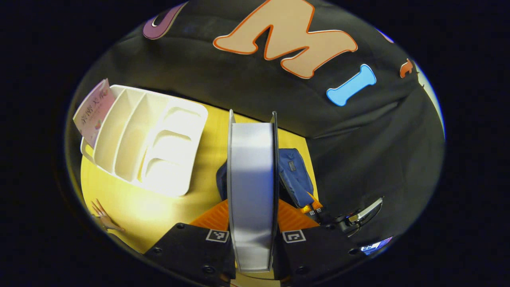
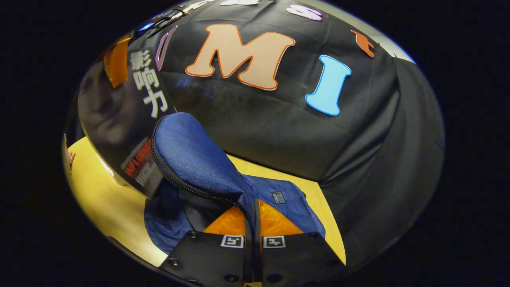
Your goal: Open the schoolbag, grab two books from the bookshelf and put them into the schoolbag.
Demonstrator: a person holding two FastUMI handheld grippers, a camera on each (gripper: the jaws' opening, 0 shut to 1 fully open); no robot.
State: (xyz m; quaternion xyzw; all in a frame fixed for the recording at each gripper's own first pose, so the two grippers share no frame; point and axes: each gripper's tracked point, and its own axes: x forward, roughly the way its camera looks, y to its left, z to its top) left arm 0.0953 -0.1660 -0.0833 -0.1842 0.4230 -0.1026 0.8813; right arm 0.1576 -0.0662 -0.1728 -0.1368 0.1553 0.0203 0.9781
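Both jaws are clenched: left gripper (image 1: 252,239) grasps a book (image 1: 252,191), right gripper (image 2: 253,243) pinches the schoolbag (image 2: 191,155) flap at centre; a slipping flap could block entry.

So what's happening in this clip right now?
A person is packing a blue schoolbag on a yellow table with two handheld grippers. The left gripper is shut on a thick book, held edge-on above the bag. The right gripper pinches the bag's flap by its zipped edge, lifting it so the bag stays open. In the right gripper view the book's dark cover shows at the bag's mouth. One more book stands in the white bookshelf.
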